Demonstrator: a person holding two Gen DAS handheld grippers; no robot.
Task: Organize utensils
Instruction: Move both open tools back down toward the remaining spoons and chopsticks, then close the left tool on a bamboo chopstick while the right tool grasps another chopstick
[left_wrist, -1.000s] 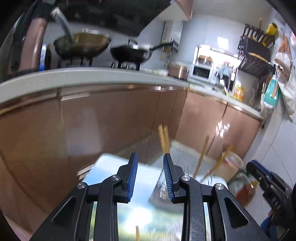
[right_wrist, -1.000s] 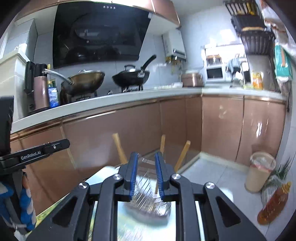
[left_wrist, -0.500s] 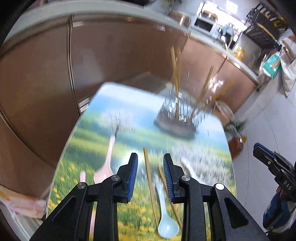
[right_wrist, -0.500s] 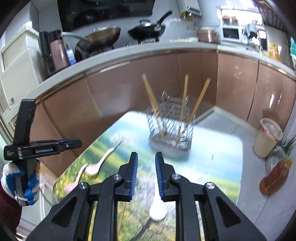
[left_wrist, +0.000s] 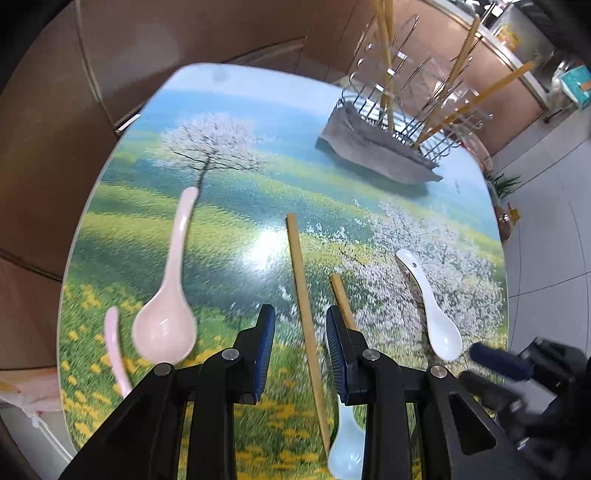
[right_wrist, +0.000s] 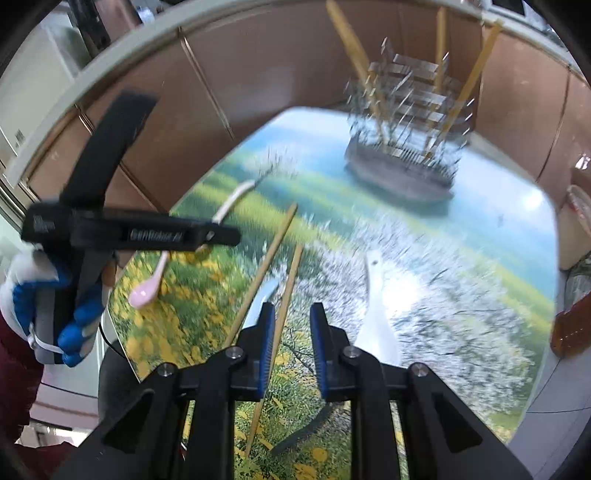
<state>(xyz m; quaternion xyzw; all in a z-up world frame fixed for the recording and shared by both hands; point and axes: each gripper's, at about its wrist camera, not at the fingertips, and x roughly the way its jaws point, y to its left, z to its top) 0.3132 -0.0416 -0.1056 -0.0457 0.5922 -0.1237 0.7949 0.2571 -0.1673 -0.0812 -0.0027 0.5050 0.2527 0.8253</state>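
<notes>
A wire utensil rack (left_wrist: 384, 122) (right_wrist: 402, 158) with several chopsticks upright in it stands at the far side of the landscape-print table (left_wrist: 236, 122). On the table lie two wooden chopsticks (left_wrist: 304, 310) (right_wrist: 269, 254), a large pink spoon (left_wrist: 166, 325), a small pink spoon (left_wrist: 114, 350) (right_wrist: 146, 291), a white spoon (left_wrist: 436, 314) (right_wrist: 376, 314) and a pale blue spoon (left_wrist: 347, 450). My left gripper (left_wrist: 301, 330) is open above the chopsticks, empty. My right gripper (right_wrist: 291, 325) is open above the table, empty; it also shows in the left wrist view (left_wrist: 524, 384).
Brown kitchen cabinets (right_wrist: 258, 74) stand close behind the table. Tiled floor (left_wrist: 546, 206) lies to the right with a bottle (right_wrist: 570, 328) and bags beside the table. The left hand-held gripper (right_wrist: 122, 229) with a blue-gloved hand is at the table's left edge.
Both grippers have tilted down from the kitchen counter to the tabletop and moved closer. The spoons and loose chopsticks have come into view. Both stay open.
</notes>
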